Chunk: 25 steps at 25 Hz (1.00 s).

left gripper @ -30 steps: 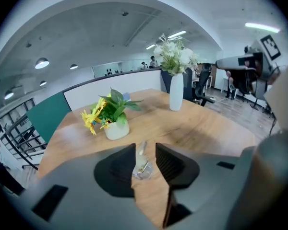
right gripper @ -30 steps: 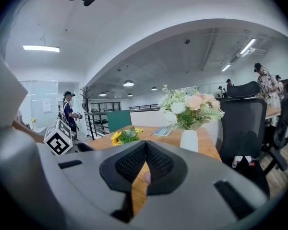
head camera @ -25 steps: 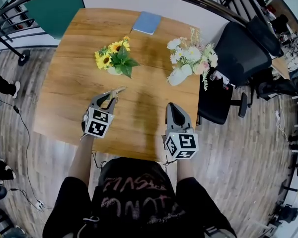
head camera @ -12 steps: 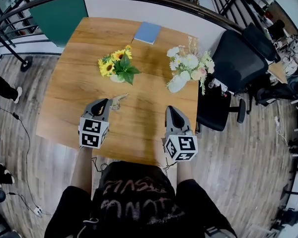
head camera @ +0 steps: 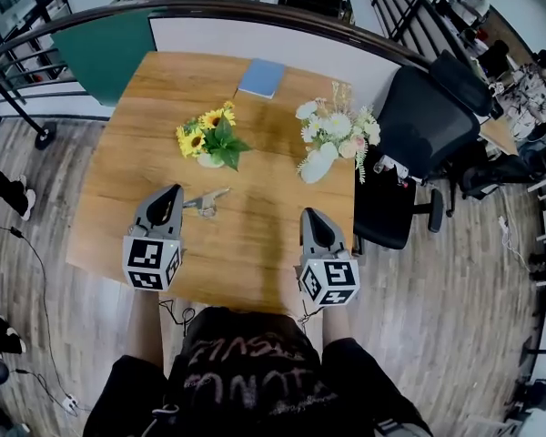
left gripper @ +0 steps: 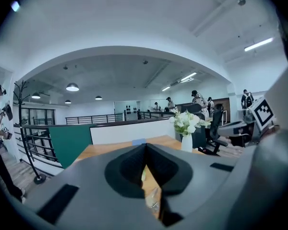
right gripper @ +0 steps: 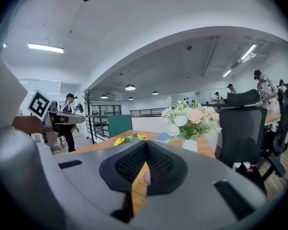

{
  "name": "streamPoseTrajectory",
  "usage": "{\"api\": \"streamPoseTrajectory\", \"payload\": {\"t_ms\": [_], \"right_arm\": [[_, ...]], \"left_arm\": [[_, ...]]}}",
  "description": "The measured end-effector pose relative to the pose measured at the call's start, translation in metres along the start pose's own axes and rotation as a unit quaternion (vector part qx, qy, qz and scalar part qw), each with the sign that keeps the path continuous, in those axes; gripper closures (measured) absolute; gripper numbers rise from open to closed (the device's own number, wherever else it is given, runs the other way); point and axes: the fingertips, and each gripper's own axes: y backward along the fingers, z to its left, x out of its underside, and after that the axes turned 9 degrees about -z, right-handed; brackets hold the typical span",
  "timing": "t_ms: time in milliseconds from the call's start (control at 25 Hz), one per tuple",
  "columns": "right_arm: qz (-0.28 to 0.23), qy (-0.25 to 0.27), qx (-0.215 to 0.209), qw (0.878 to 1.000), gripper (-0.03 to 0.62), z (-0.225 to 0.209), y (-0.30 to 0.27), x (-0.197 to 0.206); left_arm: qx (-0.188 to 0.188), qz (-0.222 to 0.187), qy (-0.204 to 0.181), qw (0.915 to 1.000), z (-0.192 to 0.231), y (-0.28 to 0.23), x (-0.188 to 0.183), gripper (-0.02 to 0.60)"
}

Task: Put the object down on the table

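- Nearest, the left gripper (head camera: pixel 168 195) and the right gripper (head camera: pixel 309 217) hover low over the table's (head camera: pixel 255 253) near edge; both have jaws pressed together on nothing;
- the small object (head camera: pixel 206 202) lies on the wood just beside the left tips, untouched; the putting-down looks done;
- beyond stand the sunflower pot (head camera: pixel 209 141), white bouquet (head camera: pixel 335 137) and blue notebook (head camera: pixel 261 77); nothing blocks a retreat.

Sunflower bunch (head camera: pixel 207 137), pale flowers in white vase (head camera: pixel 337 127), blue notebook (head camera: pixel 261 77), black office chair (head camera: pixel 419 126), green partition (head camera: pixel 105 53)
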Motion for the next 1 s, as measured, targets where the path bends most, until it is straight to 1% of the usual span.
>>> {"api": "streamPoseTrajectory", "payload": {"t_ms": [240,320,400,640,840,1000], "right_arm": [[-0.003,0.003,0.01,1.0,0.589,-0.007,0.005,-0.007],[-0.004,0.002,0.01,1.0,0.589,-0.009,0.005,-0.009],[-0.005,-0.001,0.01,1.0,0.589,-0.009,0.006,-0.01],[-0.006,0.003,0.001,1.0,0.589,-0.005,0.007,-0.013],[-0.013,0.02,0.007,1.0,0.589,-0.008,0.009,-0.021],[-0.015,0.021,0.004,1.0,0.589,-0.006,0.008,-0.023]], "left_arm": [[-0.008,-0.035,-0.022,0.9991,0.001,0.008,-0.026,0.568],[-0.013,-0.043,-0.03,0.9985,0.002,0.01,-0.03,0.568],[-0.018,-0.049,-0.029,0.9982,0.004,0.013,-0.03,0.568],[-0.028,-0.057,-0.027,0.9976,0.009,0.02,-0.028,0.568],[-0.029,-0.057,-0.043,0.9971,0.007,0.022,-0.029,0.568],[-0.035,-0.057,-0.036,0.9971,0.012,0.024,-0.028,0.568]]}}
